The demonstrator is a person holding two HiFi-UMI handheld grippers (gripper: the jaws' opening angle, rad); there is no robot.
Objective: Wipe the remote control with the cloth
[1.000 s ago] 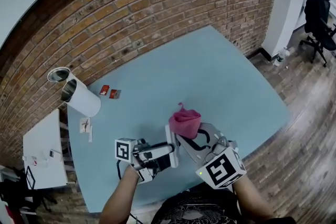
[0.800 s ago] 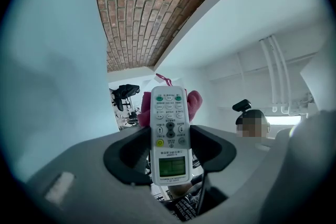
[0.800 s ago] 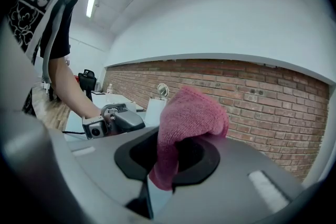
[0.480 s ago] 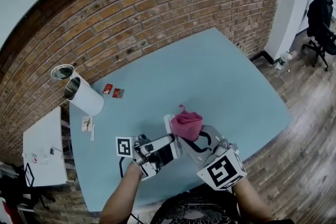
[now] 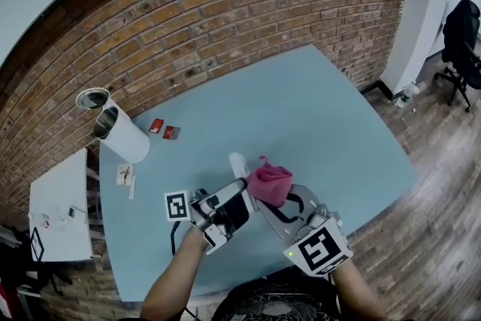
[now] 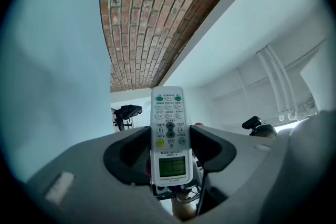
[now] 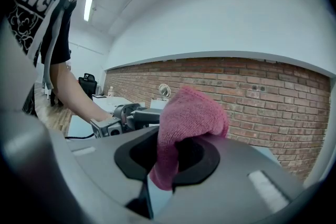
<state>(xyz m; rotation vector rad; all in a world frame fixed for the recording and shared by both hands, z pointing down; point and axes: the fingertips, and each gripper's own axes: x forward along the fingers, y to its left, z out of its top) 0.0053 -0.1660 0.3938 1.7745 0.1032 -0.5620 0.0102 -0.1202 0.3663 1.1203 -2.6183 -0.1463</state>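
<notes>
In the left gripper view a white remote control (image 6: 169, 134) with a small screen stands upright between the jaws, and my left gripper (image 6: 169, 140) is shut on it. In the head view my left gripper (image 5: 242, 195) sits low over the blue table (image 5: 316, 116), and the remote's (image 5: 236, 162) far end pokes out beside the pink cloth (image 5: 269, 184). My right gripper (image 5: 273, 199) is shut on that cloth, just right of the remote. In the right gripper view the cloth (image 7: 189, 115) bunches over the right gripper (image 7: 170, 157), with the left gripper (image 7: 126, 115) close behind it.
A white cylinder (image 5: 120, 135) with a metal-rimmed mouth lies at the table's far left. Two small red packets (image 5: 162, 129) and some paper slips (image 5: 124, 178) lie near it. A white side table (image 5: 60, 210) stands at the left, a brick wall (image 5: 225, 19) behind, a black chair (image 5: 464, 30) far right.
My left gripper has tilted and shifted toward the cloth, and the remote's far end has slid further out past the cloth's left side. The right gripper and cloth have barely moved.
</notes>
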